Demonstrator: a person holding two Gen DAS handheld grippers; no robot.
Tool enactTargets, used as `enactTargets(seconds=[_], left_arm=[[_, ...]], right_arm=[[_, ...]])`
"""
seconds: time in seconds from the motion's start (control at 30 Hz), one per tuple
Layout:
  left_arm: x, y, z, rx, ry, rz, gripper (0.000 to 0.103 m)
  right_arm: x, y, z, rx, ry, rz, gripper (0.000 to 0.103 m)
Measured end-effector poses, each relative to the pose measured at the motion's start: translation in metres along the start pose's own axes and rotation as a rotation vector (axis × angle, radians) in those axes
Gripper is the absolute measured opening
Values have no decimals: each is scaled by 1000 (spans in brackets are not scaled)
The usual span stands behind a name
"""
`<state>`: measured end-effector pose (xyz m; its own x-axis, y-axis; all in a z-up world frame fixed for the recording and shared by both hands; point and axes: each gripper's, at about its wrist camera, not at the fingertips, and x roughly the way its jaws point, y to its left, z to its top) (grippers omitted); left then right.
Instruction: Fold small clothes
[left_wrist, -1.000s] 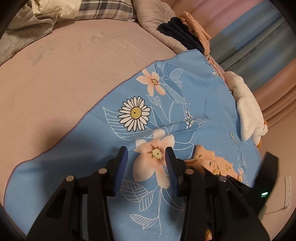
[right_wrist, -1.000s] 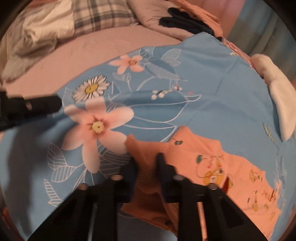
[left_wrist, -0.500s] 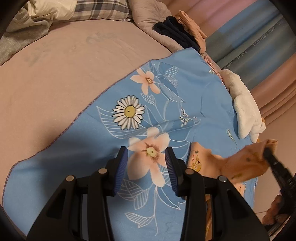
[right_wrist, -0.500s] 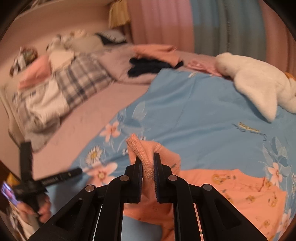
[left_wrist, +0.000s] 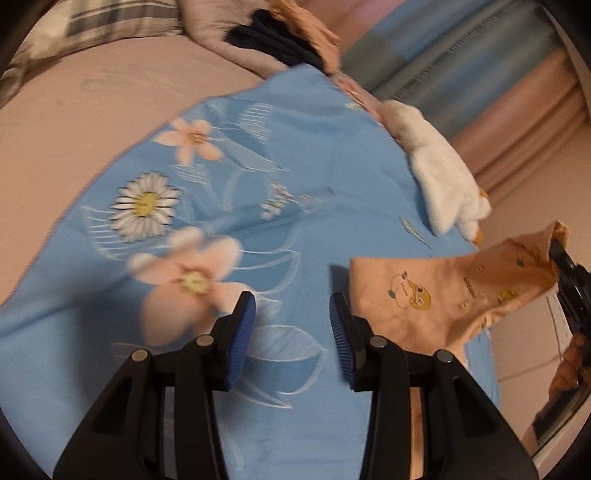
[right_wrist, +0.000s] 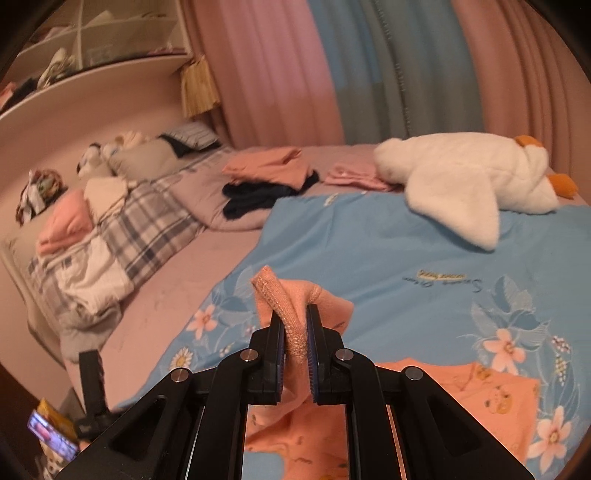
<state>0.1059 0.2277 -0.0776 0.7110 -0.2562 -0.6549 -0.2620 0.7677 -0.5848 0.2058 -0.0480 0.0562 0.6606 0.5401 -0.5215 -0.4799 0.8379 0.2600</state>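
Note:
A small orange garment (right_wrist: 291, 325) with cartoon prints hangs from my right gripper (right_wrist: 295, 332), which is shut on its ribbed hem and holds it above the blue floral sheet (right_wrist: 388, 258). The rest of the garment (right_wrist: 480, 391) trails down onto the sheet. In the left wrist view the lifted garment (left_wrist: 436, 295) hangs at the right, with the right gripper at the frame's far right edge. My left gripper (left_wrist: 291, 314) is open and empty just above the sheet (left_wrist: 295, 177), its right finger close to the garment's lower left corner.
A white plush goose (right_wrist: 469, 181) lies at the sheet's far edge. Folded orange, dark and pink clothes (right_wrist: 269, 173) sit behind the sheet. Plaid bedding and pillows (right_wrist: 110, 229) lie at the left. Curtains (right_wrist: 369, 74) hang behind the bed.
My right gripper has lifted the orange garment's hem higher off the sheet. My left gripper has moved right, toward the hanging garment, still open.

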Motion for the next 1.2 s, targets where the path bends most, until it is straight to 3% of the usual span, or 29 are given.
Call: enactTargets(seconds=[0.3,0.47,0.67,0.93,1.2], left_arm=[[38,-45,-9,106,84,-137,40],[63,-54,-13,104,127,-127,40],[86,-71,-23,124,181,-155,31],[104,-93,-36,175,219,-185,29],[122,-99,-48,226,245,-122,29]], right_arm=[[-23,-45,-9,74,-32,-75,12],[-29,-73,-18,107,-23,-117,12],[-32,-113,-36,176,3,-172,12],[-23,-158,-74,260,89,-222,12],[-13,-185,-114,326,169,-267,12]])
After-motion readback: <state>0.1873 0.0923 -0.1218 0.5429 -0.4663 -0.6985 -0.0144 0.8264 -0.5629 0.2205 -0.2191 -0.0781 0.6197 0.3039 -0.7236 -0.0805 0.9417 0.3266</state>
